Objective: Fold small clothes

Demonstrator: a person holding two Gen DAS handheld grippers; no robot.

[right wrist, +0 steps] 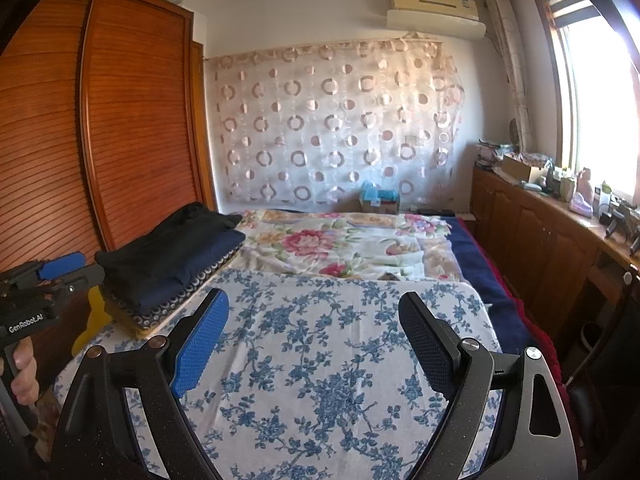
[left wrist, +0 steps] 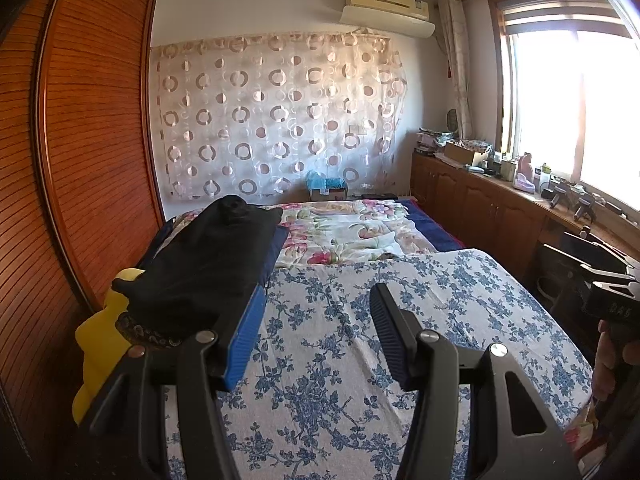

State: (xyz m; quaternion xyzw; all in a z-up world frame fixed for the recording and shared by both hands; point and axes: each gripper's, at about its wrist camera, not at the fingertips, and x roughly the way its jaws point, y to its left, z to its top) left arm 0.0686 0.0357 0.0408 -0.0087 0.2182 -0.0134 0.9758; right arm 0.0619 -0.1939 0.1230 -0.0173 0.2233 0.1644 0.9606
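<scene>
Both my grippers hover over the blue-flowered sheet point(right wrist: 320, 360), left gripper point(left wrist: 316, 320) and right gripper point(right wrist: 314, 320) agape, nothing between the jaws; folded clothes stack point(right wrist: 168, 264) sits at the sheet's left edge

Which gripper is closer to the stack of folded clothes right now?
Left. The left gripper hovers right beside the stack of folded clothes; the right gripper is further right, over the blue floral sheet.

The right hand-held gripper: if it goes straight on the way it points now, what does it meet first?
Probably the blue-flowered sheet on the bed. The right hand-held gripper stands open with nothing between its jaws and tilts down toward that cloth. Depth is unclear, so the exact spot is uncertain.
</scene>
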